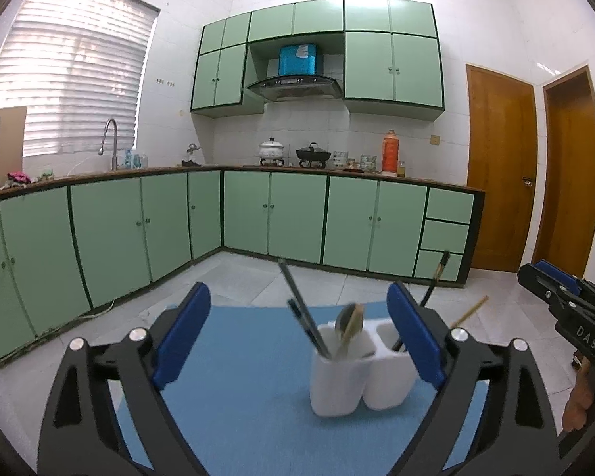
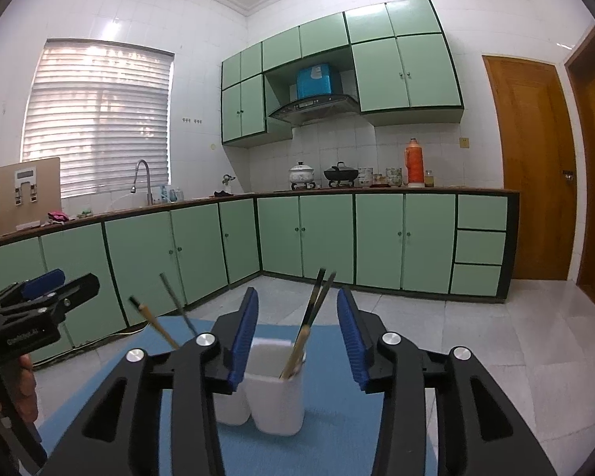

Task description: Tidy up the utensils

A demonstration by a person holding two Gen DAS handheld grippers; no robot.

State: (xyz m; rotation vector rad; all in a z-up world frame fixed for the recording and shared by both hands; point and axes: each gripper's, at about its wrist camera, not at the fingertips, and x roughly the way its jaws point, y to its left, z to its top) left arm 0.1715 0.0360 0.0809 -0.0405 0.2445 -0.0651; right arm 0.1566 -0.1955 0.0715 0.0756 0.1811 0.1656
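Lying across the table, largely covered by gripper frames and cut off at the bottom edge: blue mat (image 1: 238,377). Standing on it, two joined white holders (image 1: 339,380), left gripper (image 1: 299,333) gaping wide and empty before them, right gripper (image 2: 296,337) spreading partway, gripping nothing. Leaning inside, blurred and hard to identify: dark utensils (image 1: 303,317), a spoon (image 1: 347,319), chopsticks (image 2: 311,321), bases hidden.
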